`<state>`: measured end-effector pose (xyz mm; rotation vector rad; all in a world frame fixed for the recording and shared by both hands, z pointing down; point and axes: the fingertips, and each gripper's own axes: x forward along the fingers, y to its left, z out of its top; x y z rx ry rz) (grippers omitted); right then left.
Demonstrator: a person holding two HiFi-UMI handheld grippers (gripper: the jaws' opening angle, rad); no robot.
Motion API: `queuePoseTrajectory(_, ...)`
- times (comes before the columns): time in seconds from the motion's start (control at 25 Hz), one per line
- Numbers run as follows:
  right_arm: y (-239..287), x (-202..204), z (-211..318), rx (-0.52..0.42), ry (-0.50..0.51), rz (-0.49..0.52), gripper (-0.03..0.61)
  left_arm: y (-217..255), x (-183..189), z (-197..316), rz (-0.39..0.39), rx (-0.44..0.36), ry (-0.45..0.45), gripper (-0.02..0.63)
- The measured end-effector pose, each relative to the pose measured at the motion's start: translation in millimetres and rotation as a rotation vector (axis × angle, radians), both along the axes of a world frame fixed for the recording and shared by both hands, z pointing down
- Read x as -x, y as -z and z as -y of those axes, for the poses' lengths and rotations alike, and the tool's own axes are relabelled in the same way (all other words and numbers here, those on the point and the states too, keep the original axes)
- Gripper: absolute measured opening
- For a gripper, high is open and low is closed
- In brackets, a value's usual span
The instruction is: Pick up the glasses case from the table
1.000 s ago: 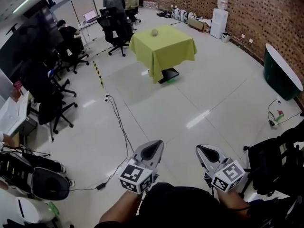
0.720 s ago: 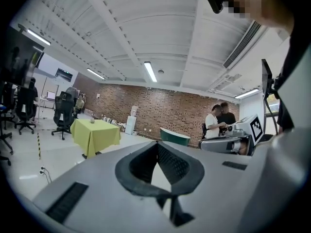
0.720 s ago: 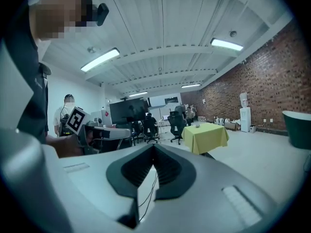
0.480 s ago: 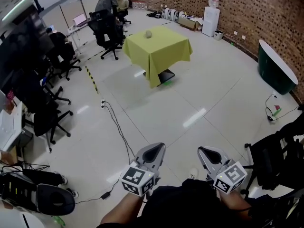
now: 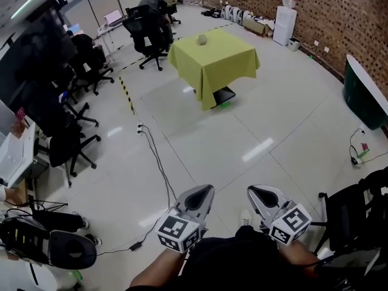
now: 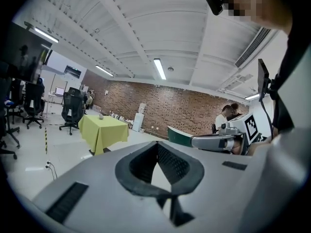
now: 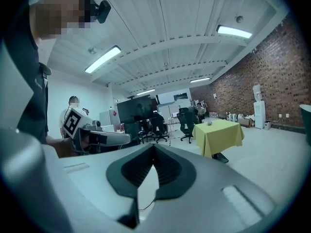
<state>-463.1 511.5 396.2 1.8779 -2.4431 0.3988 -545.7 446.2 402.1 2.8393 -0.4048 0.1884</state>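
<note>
Currently you hold left claw (image 5: 200, 197) and right claw (image 5: 259, 196) closed, empty, low at your waist, since the glasses case (image 5: 202, 39) sits by the worktop's (image 5: 221, 62) far-left edge, well away across the floor (image 5: 242, 132).

We see an evenly bright room, lit from overhead by long white fluorescent ceiling strips (image 6: 159, 68). Their glare streaks the glossy pale tiled floor (image 5: 257, 150) on the near side of the square table under a yellow-green cloth (image 5: 213, 59), and a soft shadow sits beneath that table. Straight lines bow toward the edges. Both gripper views darken at the corners, the right one is tinted teal, and their close foregrounds are soft.
</note>
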Motion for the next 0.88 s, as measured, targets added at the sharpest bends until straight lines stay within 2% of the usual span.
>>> queuePoseTrajectory(0.16,3.8,-37.4,19.5,-0.021,0.024,0.018,0.002,6.7,-37.3,15.6,0.008,-0.001,0.028,0.006)
queuePoseTrajectory(0.36,11.5,-92.2,37.0,-0.039,0.044,0.027,0.002,21.6,-90.6,32.9,-0.019,-0.003,0.042,0.006)
queuePoseTrajectory(0.6,10.7,-169.3,28.8,-0.055,0.062,0.026,0.002,24.4,-171.2,29.0,0.016,-0.078,0.065,0.006)
queuePoseTrajectory(0.72,8.8,-196.0,27.3,-0.063,0.074,0.031,0.002,21.1,-200.7,28.2,0.022,-0.078,0.084,0.006)
queuePoseTrajectory(0.88,8.9,-219.9,29.0,-0.069,0.074,0.06,0.002,16.3,-227.1,16.0,0.049,-0.058,0.059,0.006)
